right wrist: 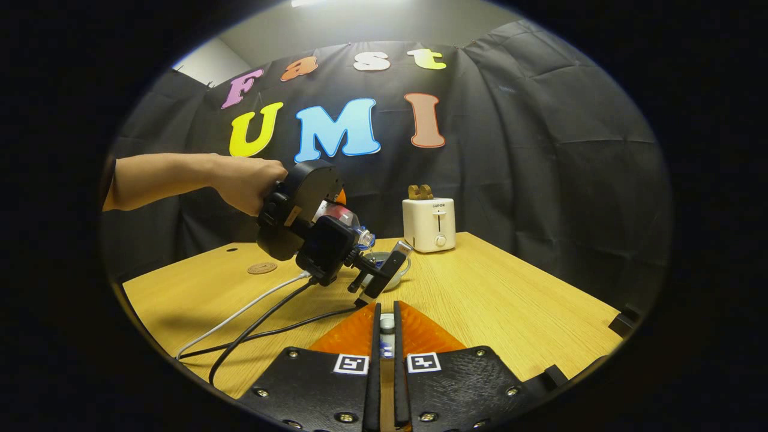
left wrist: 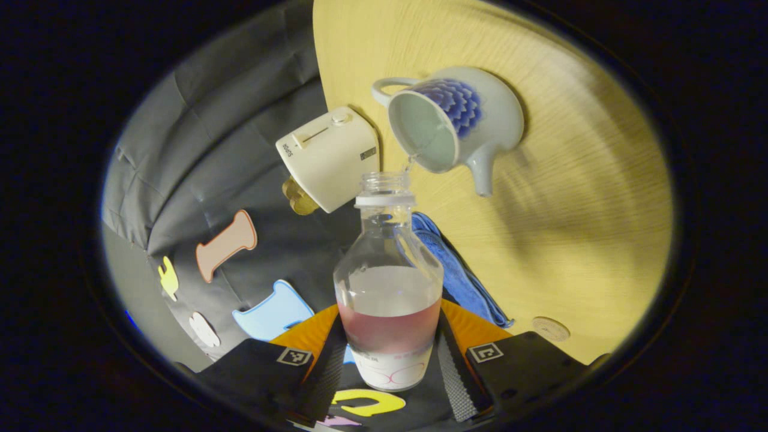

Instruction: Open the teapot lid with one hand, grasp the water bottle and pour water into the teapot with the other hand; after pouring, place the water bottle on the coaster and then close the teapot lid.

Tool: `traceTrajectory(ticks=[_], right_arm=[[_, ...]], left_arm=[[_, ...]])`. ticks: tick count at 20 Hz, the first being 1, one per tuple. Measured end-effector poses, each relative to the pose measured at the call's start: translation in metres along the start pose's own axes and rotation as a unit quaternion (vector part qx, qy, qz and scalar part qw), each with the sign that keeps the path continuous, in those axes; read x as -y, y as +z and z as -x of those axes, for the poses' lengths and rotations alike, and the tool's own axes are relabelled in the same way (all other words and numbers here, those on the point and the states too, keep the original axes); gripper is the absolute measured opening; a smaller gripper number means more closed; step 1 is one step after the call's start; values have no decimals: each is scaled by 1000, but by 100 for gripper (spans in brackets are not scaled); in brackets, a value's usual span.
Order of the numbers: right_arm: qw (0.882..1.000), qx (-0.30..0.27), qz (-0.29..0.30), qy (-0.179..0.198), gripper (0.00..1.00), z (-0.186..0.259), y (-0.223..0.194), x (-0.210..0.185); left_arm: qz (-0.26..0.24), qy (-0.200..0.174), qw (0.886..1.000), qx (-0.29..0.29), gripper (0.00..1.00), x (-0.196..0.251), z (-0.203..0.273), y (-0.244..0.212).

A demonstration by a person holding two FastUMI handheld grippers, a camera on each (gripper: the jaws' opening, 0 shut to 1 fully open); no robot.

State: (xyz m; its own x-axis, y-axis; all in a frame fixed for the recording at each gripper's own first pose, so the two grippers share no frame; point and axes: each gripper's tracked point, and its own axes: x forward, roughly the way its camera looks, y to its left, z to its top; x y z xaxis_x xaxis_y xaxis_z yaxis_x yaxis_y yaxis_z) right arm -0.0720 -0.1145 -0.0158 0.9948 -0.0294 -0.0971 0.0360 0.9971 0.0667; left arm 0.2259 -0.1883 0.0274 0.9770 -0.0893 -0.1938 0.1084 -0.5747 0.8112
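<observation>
In the left gripper view my left gripper [left wrist: 390, 360] is shut on a clear water bottle [left wrist: 389, 288] that is about half full and has no cap. The bottle is tipped, and a thin stream leaves its mouth into the open white teapot [left wrist: 480, 120] with a blue flower pattern. In the right gripper view a hand holds that left gripper [right wrist: 375, 273] tilted over the teapot [right wrist: 396, 273], with the bottle [right wrist: 345, 217] in it. My right gripper [right wrist: 387, 336] hangs above the table's near side, shut on a small white piece, the teapot lid [right wrist: 387, 326], mostly hidden by the fingers.
A white toaster [right wrist: 428, 224] stands at the back of the wooden table [right wrist: 510, 300]. A round coaster [right wrist: 262, 268] lies at the left. A blue cloth [left wrist: 462, 270] lies near the teapot. Cables [right wrist: 258, 324] trail from the left gripper across the table.
</observation>
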Motion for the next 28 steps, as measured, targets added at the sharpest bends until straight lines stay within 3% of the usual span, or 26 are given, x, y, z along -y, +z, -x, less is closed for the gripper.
traceTrajectory(ticks=[8, 18, 23, 28], right_arm=[[1000, 0, 2, 0, 9, 1, 0, 0], [1000, -4, 5, -2, 9, 0, -1, 1], [1000, -2, 2, -4, 9, 1, 0, 2], [1000, 3, -1, -7, 9, 0, 1, 4]], left_arm=[[-34, 23, 999, -7, 87, -17, 3, -7], [-38, 17, 999, -2, 87, -7, -3, 4], [36, 3, 999, 34, 87, 0, -2, 18], [125, -21, 990, 56, 87, 27, -5, 22]])
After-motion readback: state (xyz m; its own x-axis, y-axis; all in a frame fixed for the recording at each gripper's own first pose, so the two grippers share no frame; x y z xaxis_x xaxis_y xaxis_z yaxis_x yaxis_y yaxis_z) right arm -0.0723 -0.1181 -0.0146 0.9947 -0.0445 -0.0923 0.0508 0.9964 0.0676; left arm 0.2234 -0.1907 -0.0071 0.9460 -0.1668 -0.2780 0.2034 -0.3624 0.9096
